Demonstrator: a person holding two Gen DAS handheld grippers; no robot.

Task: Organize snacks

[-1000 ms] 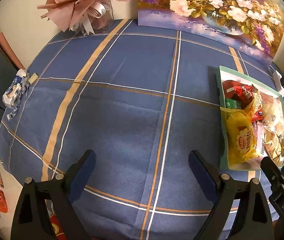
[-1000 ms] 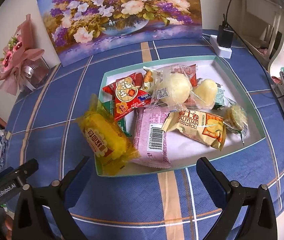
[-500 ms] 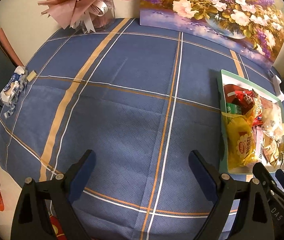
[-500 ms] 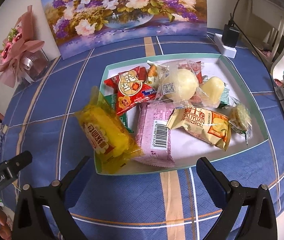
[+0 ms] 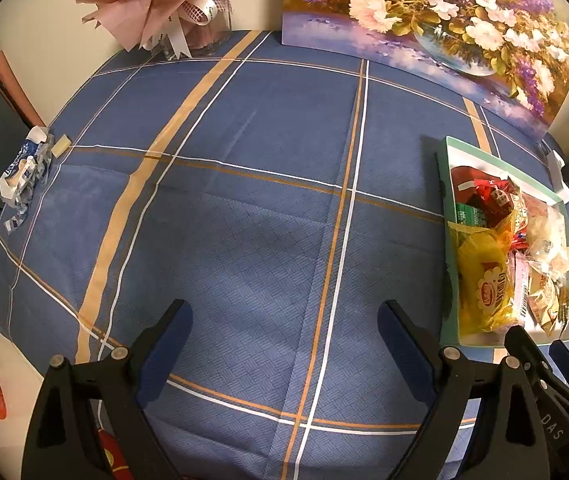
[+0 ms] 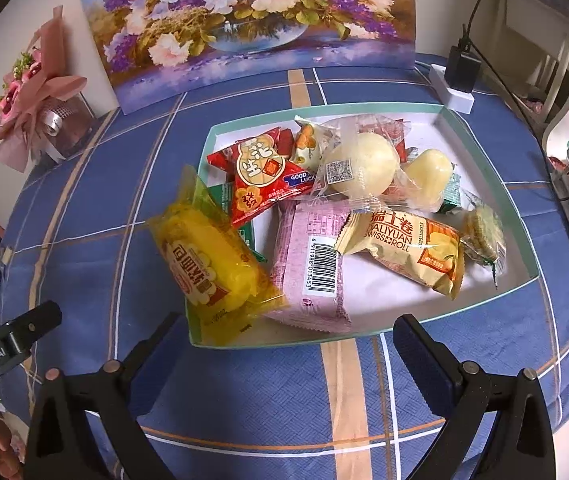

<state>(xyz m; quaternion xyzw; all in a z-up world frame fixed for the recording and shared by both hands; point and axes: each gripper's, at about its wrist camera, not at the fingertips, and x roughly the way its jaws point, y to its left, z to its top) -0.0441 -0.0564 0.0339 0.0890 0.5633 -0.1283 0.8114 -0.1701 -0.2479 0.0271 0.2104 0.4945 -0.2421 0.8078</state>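
— Nearing the green-rimmed tray (image 6: pixel 492 184) with the right tool (image 6: pixel 288 336), spread wide, empty?
— Closer than a second ago. Snacks heaped inside, yellow cake pack (image 6: pixel 208 268) overhanging its near-left corner. Left tool (image 5: pixel 284 332) likewise wide, empty.

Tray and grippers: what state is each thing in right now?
Tray: open, holding a loose pile of snacks.
Yellow pack: sealed, overhanging the tray's near-left rim.
Pink pack: sealed, barcode up.
Left gripper: open, empty.
Right gripper: open, empty.
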